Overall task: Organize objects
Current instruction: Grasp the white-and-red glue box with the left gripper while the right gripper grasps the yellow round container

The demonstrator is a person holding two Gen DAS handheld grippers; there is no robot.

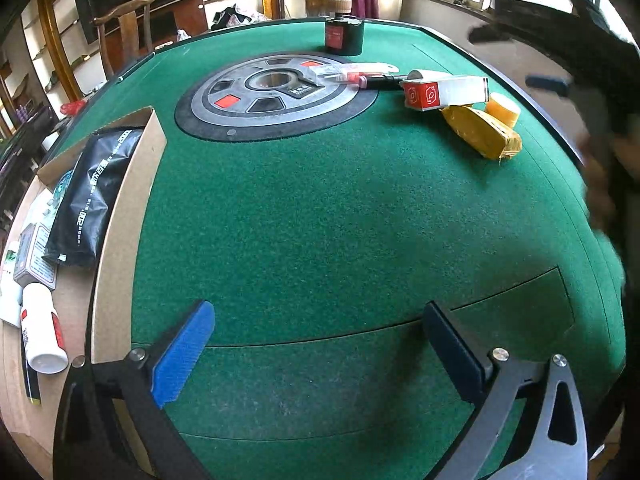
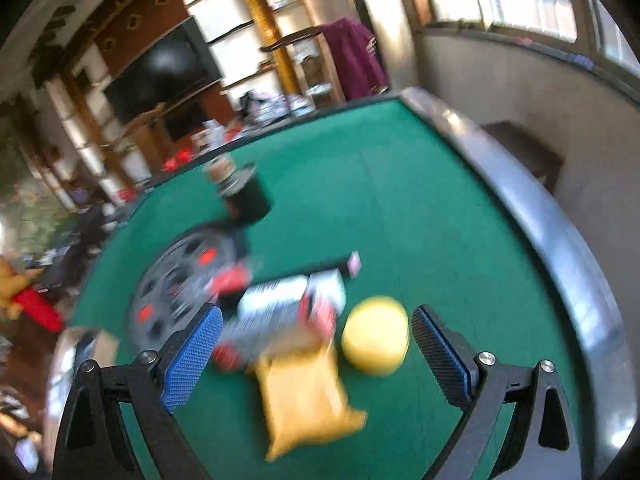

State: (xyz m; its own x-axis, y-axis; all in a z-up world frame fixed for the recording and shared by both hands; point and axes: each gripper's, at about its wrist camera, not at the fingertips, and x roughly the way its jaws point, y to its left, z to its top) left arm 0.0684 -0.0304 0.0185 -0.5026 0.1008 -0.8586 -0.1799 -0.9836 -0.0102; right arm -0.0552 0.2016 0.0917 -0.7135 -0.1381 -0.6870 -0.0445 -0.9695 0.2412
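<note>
The right gripper (image 2: pixel 316 356) has its fingers spread wide and holds nothing. A yellow bag (image 2: pixel 304 392) lies on the green counter (image 2: pixel 420 216) right between the fingers, a bit nearer the left one. Its long side runs away from the fingers, not across them. A round yellow tub (image 2: pixel 375 334) sits just beside the right finger, on its inner side. A red and white box (image 2: pixel 280 312) lies past the bag, touching its far end. The picture is blurry.

The left gripper (image 1: pixel 316 348) also has its fingers spread, with only bare green counter between them. The bag (image 1: pixel 482 132) is far ahead and off to its right, so the right gripper is nearer. A cardboard box (image 1: pixel 128 216) sits left of the left finger, with things already inside. The room has shelves, a chair and windows.
</note>
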